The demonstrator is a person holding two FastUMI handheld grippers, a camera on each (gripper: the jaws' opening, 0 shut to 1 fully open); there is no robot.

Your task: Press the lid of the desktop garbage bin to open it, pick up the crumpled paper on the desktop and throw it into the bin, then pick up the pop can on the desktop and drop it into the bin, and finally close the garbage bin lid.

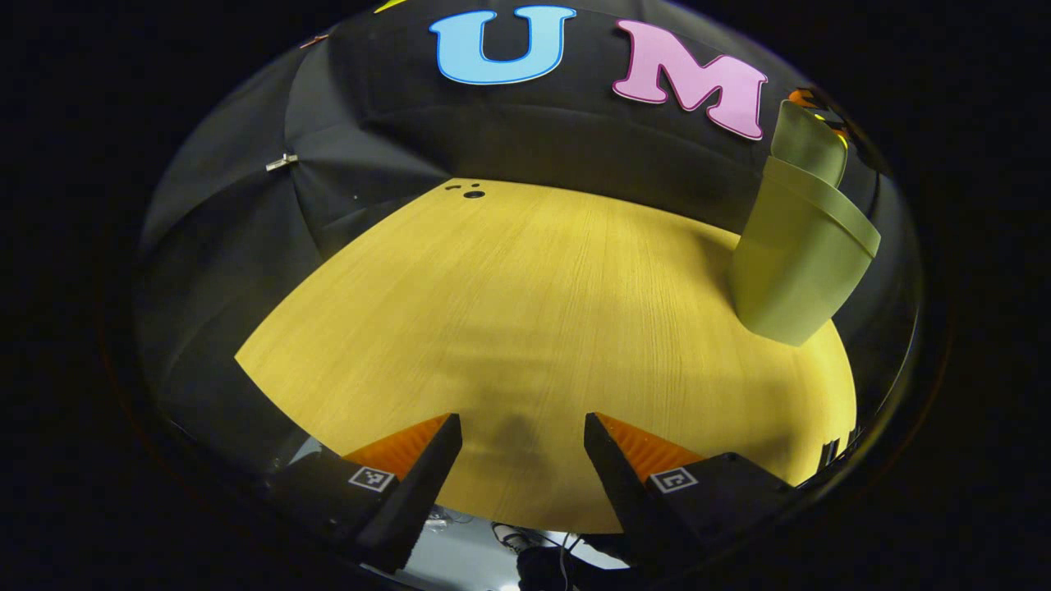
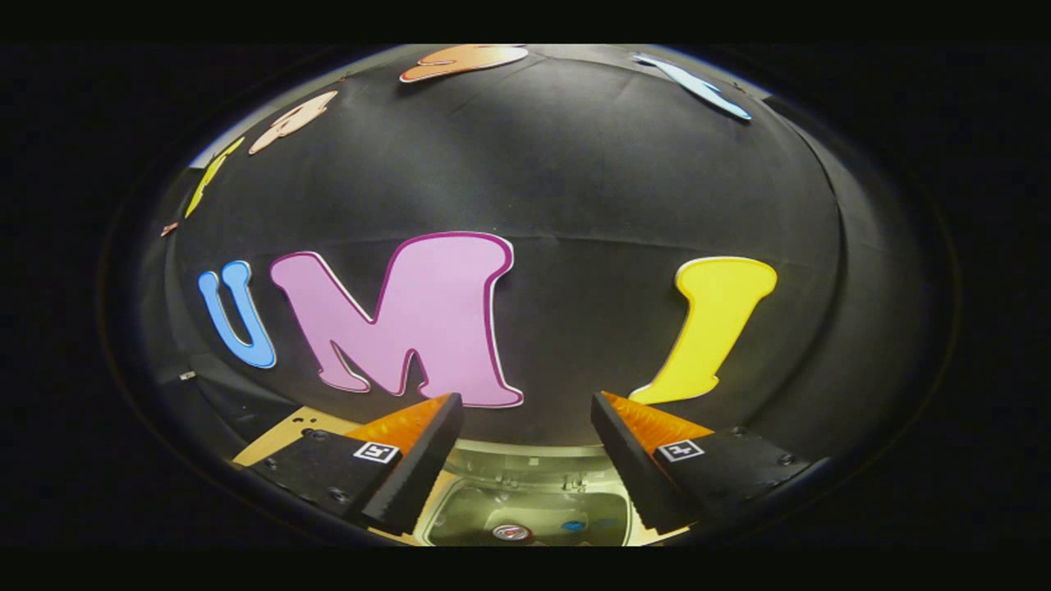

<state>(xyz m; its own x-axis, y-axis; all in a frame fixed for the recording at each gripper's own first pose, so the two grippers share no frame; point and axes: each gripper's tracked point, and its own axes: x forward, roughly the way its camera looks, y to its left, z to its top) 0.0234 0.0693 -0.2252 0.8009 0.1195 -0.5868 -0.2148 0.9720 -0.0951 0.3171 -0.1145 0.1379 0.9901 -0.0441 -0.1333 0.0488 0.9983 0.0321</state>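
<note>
In the left gripper view, we see the left gripper (image 1: 523, 439) at six o'clock with its two fingers spread wide and nothing between them, poised over a bare stretch of the yellow wood-grain desktop (image 1: 525, 328). At about two o'clock stands the olive-green plastic desktop garbage bin (image 1: 792, 263), well apart from the fingers, its hinged lid (image 1: 809, 139) raised upright behind the rim. In the right gripper view, we see the right gripper (image 2: 525, 439) at six o'clock, likewise wide open and gripping nothing, held directly above the bin's open mouth (image 2: 525, 509). Down inside, the round top of a pop can (image 2: 511, 532) shows at six o'clock, so we judge that the can is already in the bin. We cannot make out the crumpled paper on the desktop or inside the bin, whose interior is largely cut off at the lower edge. We take the step in hand to be closing the lid. To do it well, we would move the right gripper back over the standing lid, narrow the fingers so that they present a firm face, and push the lid forward and down along its hinge arc. A finishing press near the front edge should latch it, while the left gripper stays clear of the bin.
</note>
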